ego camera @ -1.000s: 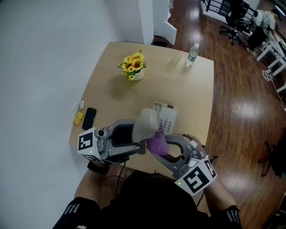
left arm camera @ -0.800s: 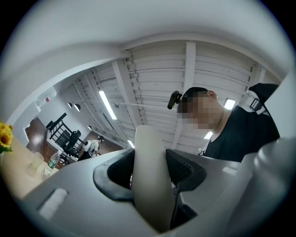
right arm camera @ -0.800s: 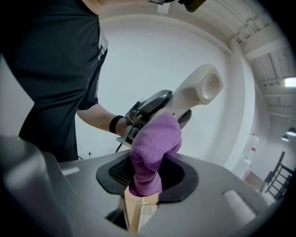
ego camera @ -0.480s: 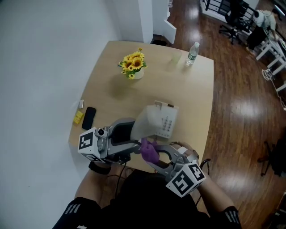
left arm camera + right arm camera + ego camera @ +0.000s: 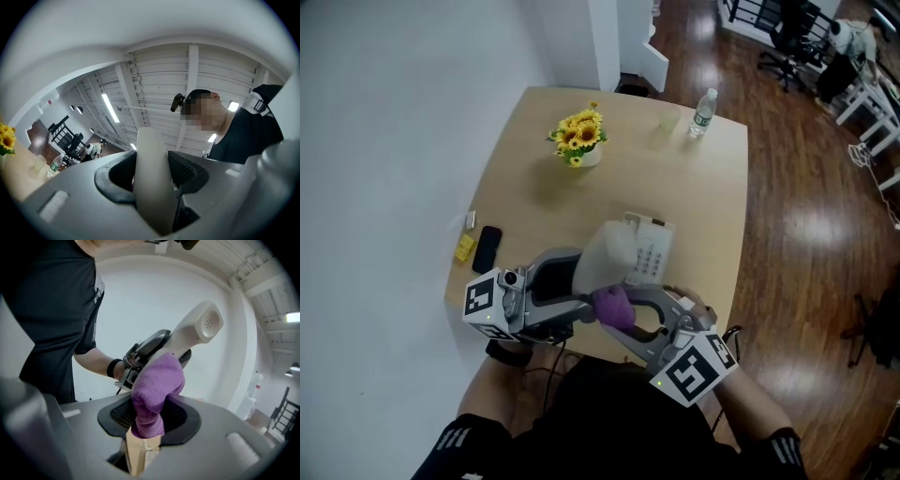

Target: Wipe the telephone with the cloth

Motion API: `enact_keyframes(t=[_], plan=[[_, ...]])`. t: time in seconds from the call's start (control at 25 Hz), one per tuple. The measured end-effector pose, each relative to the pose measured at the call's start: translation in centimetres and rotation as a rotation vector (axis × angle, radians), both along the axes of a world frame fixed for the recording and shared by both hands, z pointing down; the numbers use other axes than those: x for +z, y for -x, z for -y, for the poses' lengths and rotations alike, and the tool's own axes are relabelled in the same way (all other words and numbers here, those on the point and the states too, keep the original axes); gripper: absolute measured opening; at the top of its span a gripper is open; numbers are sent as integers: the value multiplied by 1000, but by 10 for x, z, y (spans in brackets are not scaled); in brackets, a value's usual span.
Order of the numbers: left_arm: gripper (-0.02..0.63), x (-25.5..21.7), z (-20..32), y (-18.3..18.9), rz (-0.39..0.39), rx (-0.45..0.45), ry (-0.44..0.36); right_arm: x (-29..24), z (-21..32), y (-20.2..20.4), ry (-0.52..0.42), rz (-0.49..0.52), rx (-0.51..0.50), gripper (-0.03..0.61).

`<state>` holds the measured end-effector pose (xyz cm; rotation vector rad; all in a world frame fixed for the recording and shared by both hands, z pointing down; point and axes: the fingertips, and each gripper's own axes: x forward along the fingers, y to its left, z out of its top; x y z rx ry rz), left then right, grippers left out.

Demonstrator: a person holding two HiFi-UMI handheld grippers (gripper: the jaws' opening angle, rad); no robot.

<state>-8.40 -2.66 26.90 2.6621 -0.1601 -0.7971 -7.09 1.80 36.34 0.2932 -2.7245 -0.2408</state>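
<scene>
My left gripper [image 5: 581, 302] is shut on the cream telephone handset [image 5: 605, 258], holding it lifted above the table; the handset [image 5: 152, 183] rises upright between its jaws in the left gripper view. My right gripper [image 5: 614, 309] is shut on a purple cloth [image 5: 612, 306], and the cloth [image 5: 154, 390] presses against the handset [image 5: 197, 331] just above the left gripper. The telephone base [image 5: 649, 251] with its keypad lies on the table behind the handset.
The light wooden table [image 5: 534, 202] holds a pot of yellow flowers [image 5: 577, 138], a water bottle [image 5: 703, 113], a clear cup [image 5: 667, 123], a black phone [image 5: 487, 247] and a small yellow item [image 5: 465, 247] at the left edge. Wooden floor lies to the right.
The right gripper with the purple cloth has slid left along the handset toward the left gripper. The left gripper and handset have stayed in place.
</scene>
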Motion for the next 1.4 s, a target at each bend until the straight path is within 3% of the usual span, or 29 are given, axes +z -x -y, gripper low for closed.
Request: enact_keyframes(t=[0.16,0.44,0.72,0.88,1.08,1.4], plan=[[205,6,0,-2,13,-13,8,24,-17,0,63,-25,-32,138],[204,25,13,7,62,-53,44,56,-21,4,83,-97,-69,138],[206,113,55,15,303,-230,234,75,13,-19,194,-37,89,140],[206,171,83,9,464,-318,353,90,35,-42,204,-48,203,141],[206,241,121,1,576,-436,509,101,42,-67,245,-40,271,141],[206,334,147,-20,825,-578,607,113,42,-97,313,-13,369,143]])
